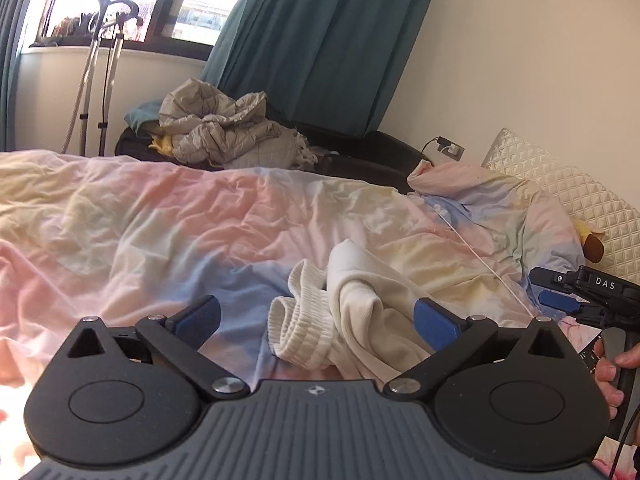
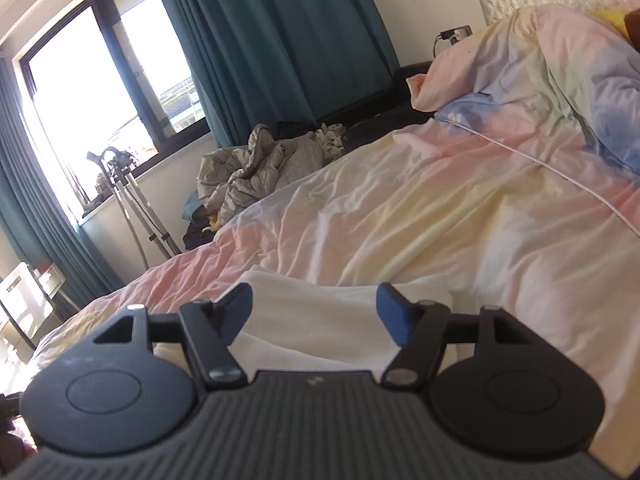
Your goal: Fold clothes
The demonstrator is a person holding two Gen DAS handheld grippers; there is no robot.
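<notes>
A pair of white socks (image 1: pixel 340 312) lies crumpled on the pastel duvet (image 1: pixel 160 220), ribbed cuffs to the left. My left gripper (image 1: pixel 320 318) is open just above and around them, blue pads wide apart, touching nothing firmly. My right gripper (image 2: pixel 316 312) is open over white cloth (image 2: pixel 320 320) on the duvet (image 2: pixel 440 220); it also shows at the right edge of the left wrist view (image 1: pixel 560 292), held by a hand.
A white cable (image 1: pixel 480 256) runs across the duvet toward a wall socket (image 1: pixel 450 148). A quilted pillow (image 1: pixel 560 188) lies at the headboard. A grey jacket pile (image 1: pixel 224 128) sits on a dark couch beyond the bed. Teal curtains and a stand are by the window.
</notes>
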